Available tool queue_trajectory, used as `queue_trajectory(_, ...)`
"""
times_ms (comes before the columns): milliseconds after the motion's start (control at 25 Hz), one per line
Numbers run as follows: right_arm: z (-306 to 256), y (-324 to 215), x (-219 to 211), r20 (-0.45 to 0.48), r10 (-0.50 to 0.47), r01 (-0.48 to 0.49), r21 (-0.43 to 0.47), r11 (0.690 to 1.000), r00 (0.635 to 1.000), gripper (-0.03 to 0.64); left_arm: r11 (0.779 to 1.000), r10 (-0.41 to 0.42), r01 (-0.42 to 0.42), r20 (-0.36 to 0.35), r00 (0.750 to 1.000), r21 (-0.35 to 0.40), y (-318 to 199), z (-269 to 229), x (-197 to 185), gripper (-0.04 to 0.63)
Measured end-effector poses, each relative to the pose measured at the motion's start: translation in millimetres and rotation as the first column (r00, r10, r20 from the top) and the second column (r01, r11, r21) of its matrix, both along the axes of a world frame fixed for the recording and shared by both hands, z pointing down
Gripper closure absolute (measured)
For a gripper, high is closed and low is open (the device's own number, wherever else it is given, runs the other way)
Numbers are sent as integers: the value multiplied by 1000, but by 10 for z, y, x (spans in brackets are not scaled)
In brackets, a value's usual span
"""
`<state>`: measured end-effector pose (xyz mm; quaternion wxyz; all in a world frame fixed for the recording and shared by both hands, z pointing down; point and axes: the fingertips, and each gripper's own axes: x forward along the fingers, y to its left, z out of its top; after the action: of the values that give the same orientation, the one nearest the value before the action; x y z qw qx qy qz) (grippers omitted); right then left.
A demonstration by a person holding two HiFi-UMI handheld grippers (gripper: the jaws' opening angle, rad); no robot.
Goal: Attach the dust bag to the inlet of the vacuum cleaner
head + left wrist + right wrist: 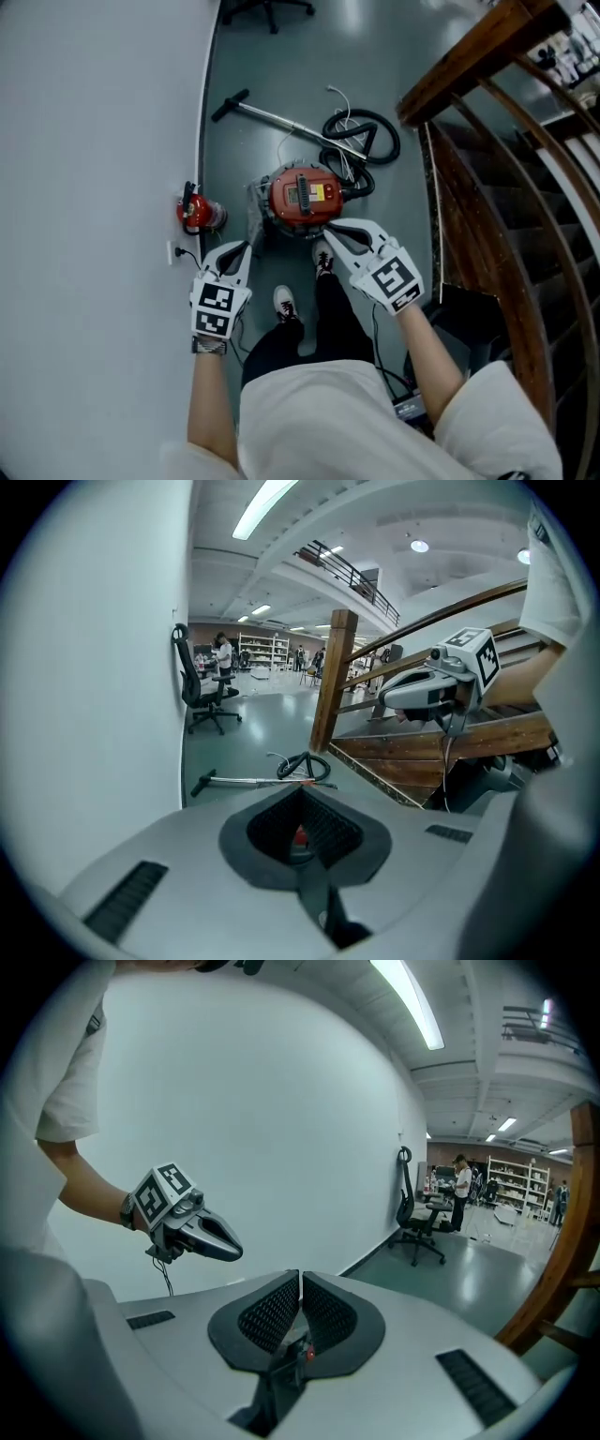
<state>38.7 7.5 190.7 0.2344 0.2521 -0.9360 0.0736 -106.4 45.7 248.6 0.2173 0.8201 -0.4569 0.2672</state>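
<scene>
Grey floor by the white wall holds the red vacuum cleaner [302,195], straight below and just beyond your left gripper [241,249] and right gripper [331,229], both closed on nothing, the right one nearer its lid, no dust bag in either.

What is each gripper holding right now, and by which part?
Nothing is held. The left gripper and the right gripper both have their jaws together with nothing between them. The vacuum cleaner stands on the floor, apart from both.

Wall [94,122] left, staircase [497,178] right, vacuum cleaner [305,195] between
</scene>
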Motion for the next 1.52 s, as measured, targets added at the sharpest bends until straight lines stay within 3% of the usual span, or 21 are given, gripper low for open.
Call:
queue_trajectory(400,-878,122,81,19,-12,10,136,991,1000,581,989,62,-70,62,996,129,52,-921,131,594)
queue_trajectory(560,-1164,115,81,43,9,-17,185,983,999,581,977,77,-87,56,995,194,23,-1279,177,594)
queue_trajectory(1000,-2109,279,86,41,-50,35,310,950,998,581,896,138,-164,92,986,412,-81,-2556,177,594)
queue_trajectory(1240,-2531,321,215,3,-24,21,404,914,1000,581,869,200,-252,163,966,427,-21,-2825,311,594)
queue_trajectory(1520,-2807,312,356,-31,-8,21,457,889,999,581,824,198,-298,248,948,482,-96,-3213,461,594)
